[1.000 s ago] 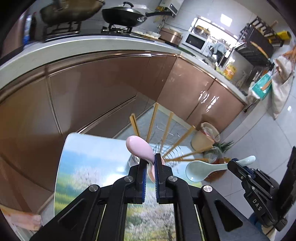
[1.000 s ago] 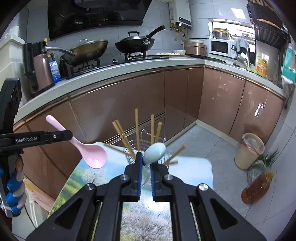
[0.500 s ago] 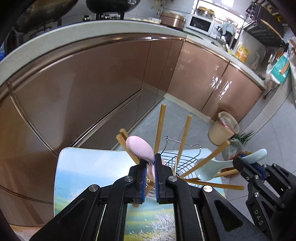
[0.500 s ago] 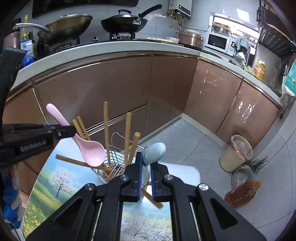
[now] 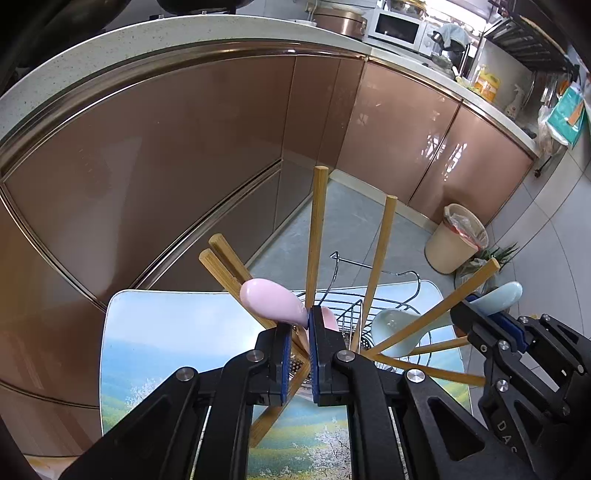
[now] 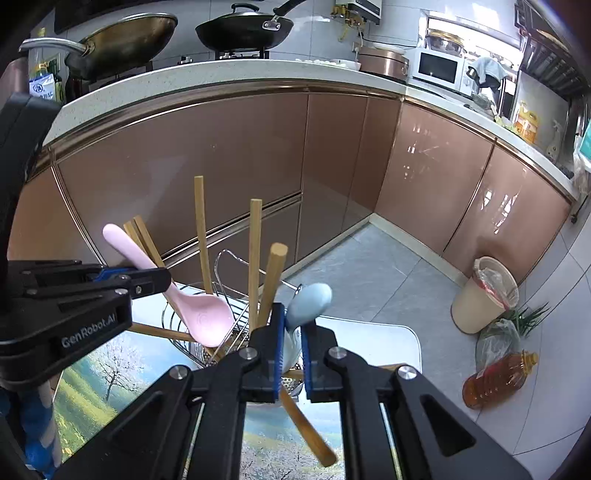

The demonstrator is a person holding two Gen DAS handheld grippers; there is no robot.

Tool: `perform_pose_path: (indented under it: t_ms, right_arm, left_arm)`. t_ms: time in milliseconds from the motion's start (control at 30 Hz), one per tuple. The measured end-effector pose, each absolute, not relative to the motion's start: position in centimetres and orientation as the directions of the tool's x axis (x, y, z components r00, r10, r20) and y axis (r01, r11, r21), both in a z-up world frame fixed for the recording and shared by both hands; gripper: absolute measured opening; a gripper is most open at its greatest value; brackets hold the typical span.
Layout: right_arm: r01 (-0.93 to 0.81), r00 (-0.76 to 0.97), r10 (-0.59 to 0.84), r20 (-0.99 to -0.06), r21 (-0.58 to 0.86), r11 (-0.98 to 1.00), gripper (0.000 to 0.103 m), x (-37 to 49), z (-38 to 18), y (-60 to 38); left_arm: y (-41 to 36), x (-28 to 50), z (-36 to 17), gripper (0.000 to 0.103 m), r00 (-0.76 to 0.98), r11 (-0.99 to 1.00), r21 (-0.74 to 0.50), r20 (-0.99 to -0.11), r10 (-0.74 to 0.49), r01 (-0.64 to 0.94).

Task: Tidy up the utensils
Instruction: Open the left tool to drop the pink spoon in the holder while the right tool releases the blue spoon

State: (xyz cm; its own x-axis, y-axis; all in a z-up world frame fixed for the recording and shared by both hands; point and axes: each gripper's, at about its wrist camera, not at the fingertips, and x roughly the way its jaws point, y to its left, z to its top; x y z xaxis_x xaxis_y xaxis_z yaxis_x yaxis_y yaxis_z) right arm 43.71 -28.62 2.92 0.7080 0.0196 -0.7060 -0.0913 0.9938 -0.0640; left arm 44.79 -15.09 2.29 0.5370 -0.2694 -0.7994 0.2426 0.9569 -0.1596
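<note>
My left gripper point(image 5: 300, 332) is shut on the handle of a pink spoon point(image 5: 271, 303); in the right wrist view its bowl point(image 6: 207, 318) hangs over the wire utensil basket point(image 6: 221, 332). My right gripper point(image 6: 291, 343) is shut on a pale blue spoon point(image 6: 308, 301), whose bowl point(image 5: 393, 332) also dips at the basket point(image 5: 369, 314). Several wooden chopsticks point(image 5: 317, 229) stand splayed in the basket. The basket's bottom is hidden behind both grippers.
The basket stands on a small table with a landscape-print top point(image 5: 166, 332). Copper kitchen cabinets point(image 6: 221, 166) run behind it under a white counter with woks point(image 6: 243, 31). A beige bin point(image 6: 484, 295) and an oil bottle point(image 6: 498, 380) are on the floor at the right.
Both grippers have moved down and closer to the basket, each still holding its spoon. The spoon bowls now sit at the basket among the chopsticks.
</note>
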Motion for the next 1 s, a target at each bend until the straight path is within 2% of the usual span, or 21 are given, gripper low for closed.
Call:
perform_pose_path:
  t_ms: [100, 200, 233, 267, 400, 733, 900, 1000]
  right_arm:
    - [-0.090, 0.706, 0.026, -0.707, -0.053, 0.995, 0.009, 43.4, 3.1, -28.8]
    - [-0.084, 0.711, 0.030, -0.703, -0.042, 0.996, 0.010, 42.9, 3.4, -29.0]
    - [-0.083, 0.714, 0.034, -0.700, -0.036, 0.996, 0.012, 42.7, 3.6, -29.0]
    - [-0.083, 0.717, 0.037, -0.696, -0.032, 0.996, 0.013, 42.4, 3.8, -29.0]
    - [-0.085, 0.735, 0.041, -0.677, -0.032, 0.996, 0.018, 41.2, 5.0, -29.0]
    - [-0.085, 0.775, 0.054, -0.630, -0.020, 0.996, 0.020, 35.9, 8.0, -28.9]
    - [-0.088, 0.800, 0.058, -0.597, -0.020, 0.996, 0.028, 32.1, 9.5, -28.7]
    - [-0.092, 0.816, 0.066, -0.575, -0.017, 0.996, 0.028, 29.6, 10.3, -28.1]
  left_arm:
    - [-15.0, 44.8, 2.4, 0.010, 0.537, 0.958, -0.166, -0.799, -0.270, 0.233]
    - [-14.8, 44.5, 2.8, 0.023, 0.541, 0.957, -0.177, -0.794, -0.277, 0.230]
    - [-14.7, 44.4, 2.9, 0.031, 0.546, 0.958, -0.175, -0.792, -0.275, 0.228]
    - [-14.6, 44.1, 3.3, 0.035, 0.556, 0.959, -0.173, -0.786, -0.271, 0.224]
    - [-13.9, 42.8, 4.4, 0.036, 0.576, 0.955, -0.186, -0.766, -0.287, 0.230]
    - [-10.5, 37.4, 7.6, 0.046, 0.647, 0.953, -0.201, -0.700, -0.303, 0.228]
    - [-8.5, 33.0, 9.4, 0.055, 0.706, 0.959, -0.176, -0.650, -0.282, 0.221]
    - [-7.2, 30.1, 10.3, 0.063, 0.744, 0.964, -0.164, -0.613, -0.267, 0.210]
